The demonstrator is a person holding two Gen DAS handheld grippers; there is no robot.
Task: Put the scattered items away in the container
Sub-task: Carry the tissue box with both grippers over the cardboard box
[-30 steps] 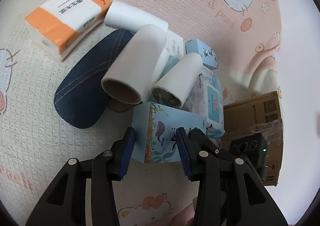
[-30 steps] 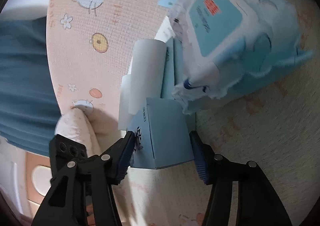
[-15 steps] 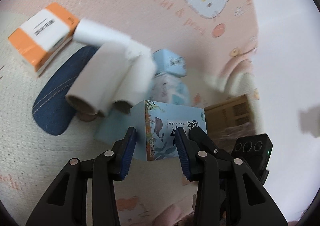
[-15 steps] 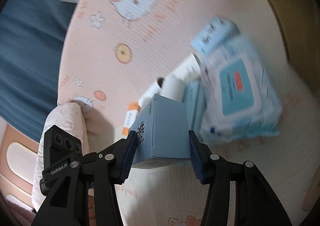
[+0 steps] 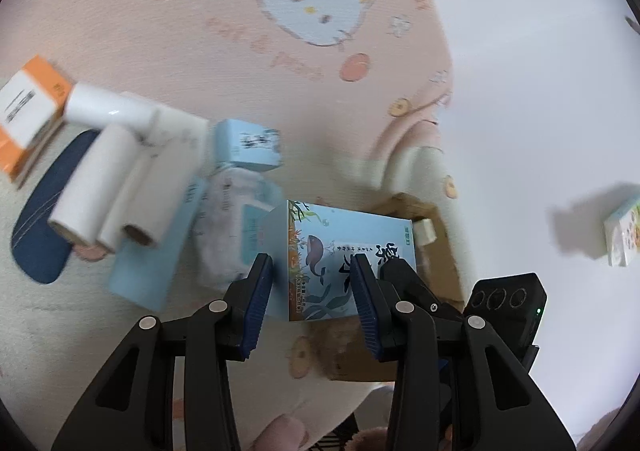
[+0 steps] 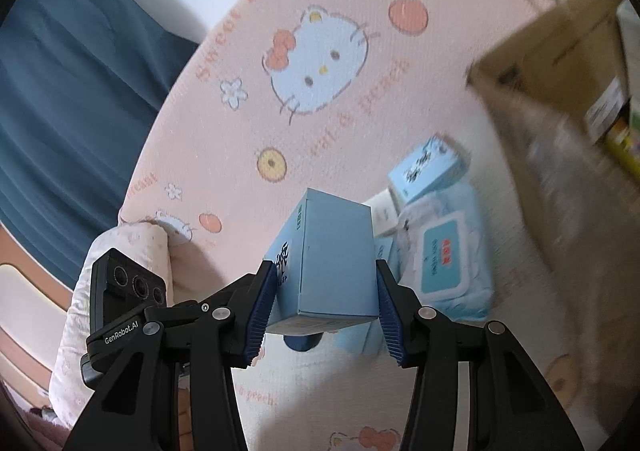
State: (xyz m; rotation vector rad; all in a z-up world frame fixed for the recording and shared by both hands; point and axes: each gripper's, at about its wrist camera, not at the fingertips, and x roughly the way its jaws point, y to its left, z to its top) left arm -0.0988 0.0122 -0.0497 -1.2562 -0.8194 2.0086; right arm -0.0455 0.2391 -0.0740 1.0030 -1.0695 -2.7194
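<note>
My left gripper point(image 5: 312, 299) is shut on a light blue tissue box with a whale print point(image 5: 344, 259), held above the bed. My right gripper point(image 6: 326, 307) is shut on the same light blue box point(image 6: 332, 259), seen from its plain side. The brown cardboard box point(image 5: 436, 251) sits just behind the held box in the left wrist view and at the upper right in the right wrist view point(image 6: 560, 63). On the bed lie white paper rolls point(image 5: 104, 195), a wet-wipes pack point(image 6: 444, 259), a small blue box point(image 5: 248, 147) and an orange tissue pack point(image 5: 24, 115).
A dark blue denim piece point(image 5: 44, 219) lies under the rolls. A flat light blue box point(image 5: 156, 251) lies beside them. The Hello Kitty blanket point(image 5: 240, 31) covers the bed. A pillow point(image 6: 120, 251) and a blue curtain point(image 6: 60, 91) are at the left.
Both grippers have lifted the whale-print box up and away from the pile, which now looks smaller and lower. The cardboard box has come closer in both views.
</note>
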